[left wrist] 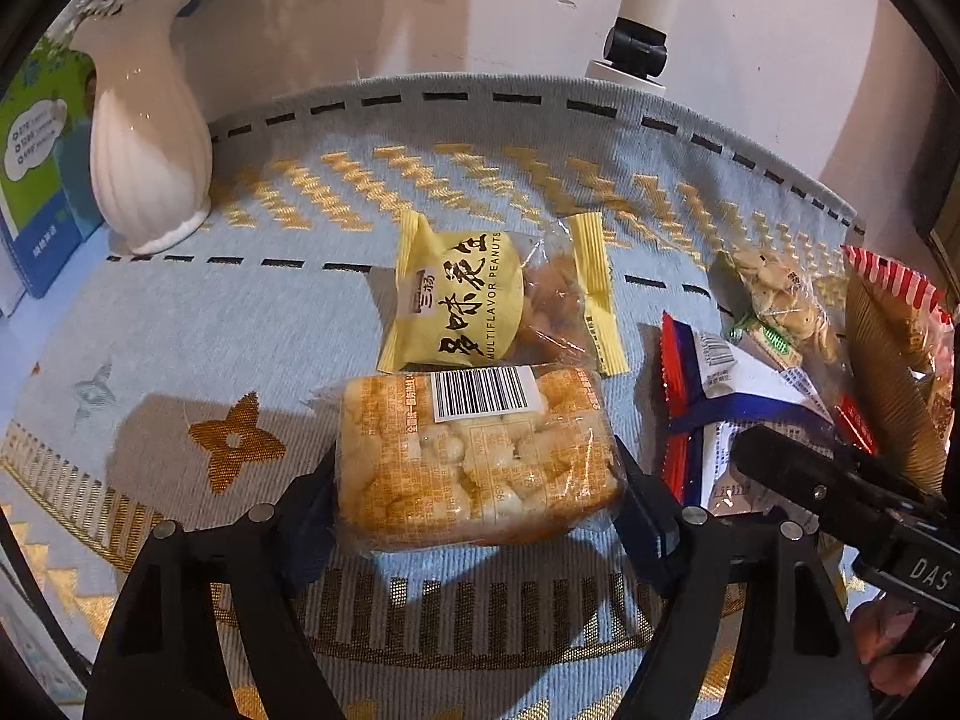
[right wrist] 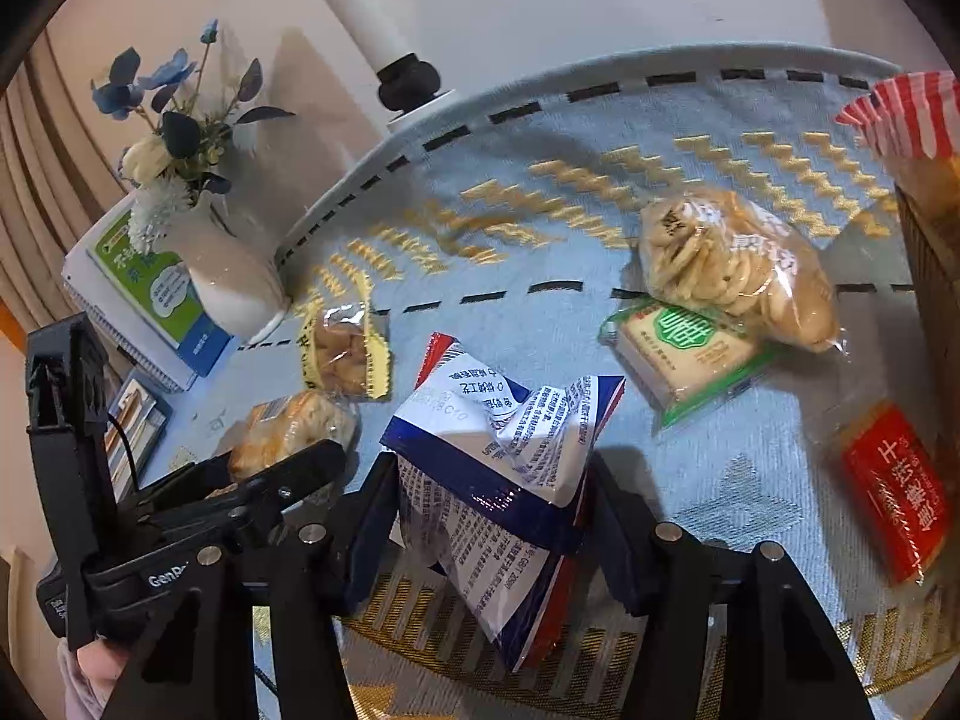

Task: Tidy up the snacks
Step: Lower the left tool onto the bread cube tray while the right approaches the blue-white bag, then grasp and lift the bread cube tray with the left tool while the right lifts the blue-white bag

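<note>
My left gripper (left wrist: 477, 489) is shut on a clear-wrapped puffed rice cake pack (left wrist: 474, 456) with a barcode label, low over the blue patterned cloth (left wrist: 180, 330). A yellow peanut packet (left wrist: 480, 300) lies just beyond it. My right gripper (right wrist: 489, 516) is shut on a white, blue and red snack packet (right wrist: 498, 468), also seen in the left wrist view (left wrist: 720, 408). The left gripper (right wrist: 288, 474) and its rice cake pack (right wrist: 288, 426) show at the left of the right wrist view.
A white vase (left wrist: 147, 138) with blue flowers (right wrist: 162, 114) stands at the back left beside a green and blue booklet (right wrist: 150, 294). A bag of round crackers (right wrist: 732, 264), a green-labelled packet (right wrist: 684, 348), a red packet (right wrist: 894, 486) and a red-striped bag (right wrist: 906, 114) lie to the right. A white pole (left wrist: 648, 0) stands behind.
</note>
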Tool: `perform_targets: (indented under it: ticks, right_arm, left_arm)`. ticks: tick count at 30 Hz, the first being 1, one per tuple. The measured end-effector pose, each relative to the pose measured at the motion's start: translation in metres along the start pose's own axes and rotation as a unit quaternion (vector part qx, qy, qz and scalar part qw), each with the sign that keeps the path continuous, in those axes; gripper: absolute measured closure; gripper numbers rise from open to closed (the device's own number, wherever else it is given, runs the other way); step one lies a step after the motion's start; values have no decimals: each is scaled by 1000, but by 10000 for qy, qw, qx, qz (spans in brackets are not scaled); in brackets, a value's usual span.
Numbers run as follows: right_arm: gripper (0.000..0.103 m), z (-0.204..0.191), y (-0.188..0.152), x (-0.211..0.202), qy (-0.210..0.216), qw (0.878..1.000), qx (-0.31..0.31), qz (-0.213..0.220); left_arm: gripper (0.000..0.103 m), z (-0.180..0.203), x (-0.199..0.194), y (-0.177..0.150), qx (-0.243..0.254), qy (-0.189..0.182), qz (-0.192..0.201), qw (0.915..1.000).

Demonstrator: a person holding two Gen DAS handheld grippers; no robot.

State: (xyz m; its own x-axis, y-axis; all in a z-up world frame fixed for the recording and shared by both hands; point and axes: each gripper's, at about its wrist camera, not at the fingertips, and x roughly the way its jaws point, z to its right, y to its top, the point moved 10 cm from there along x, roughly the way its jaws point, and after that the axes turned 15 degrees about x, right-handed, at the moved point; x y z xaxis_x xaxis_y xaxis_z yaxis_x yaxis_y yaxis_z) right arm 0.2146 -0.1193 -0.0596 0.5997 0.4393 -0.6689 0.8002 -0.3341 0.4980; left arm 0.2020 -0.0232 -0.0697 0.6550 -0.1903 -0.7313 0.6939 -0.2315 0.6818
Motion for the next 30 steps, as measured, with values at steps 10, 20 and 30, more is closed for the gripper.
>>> perform_targets:
  ticks: [10,20,30]
  right_arm:
    - [46,-28,-19,-15,624,9969,-466,-119]
    - [46,-31,-52,-57,1204,9920,-296,-240]
    - [46,-6,35,-177,1332,9878,-233,765]
  left_arm:
    - [26,-20,-12,-4,-446,96,232,9987]
    - [26,19,-57,-23,-179,96,374,9991]
    - [26,114,-128,78,437,-223,1125,9924]
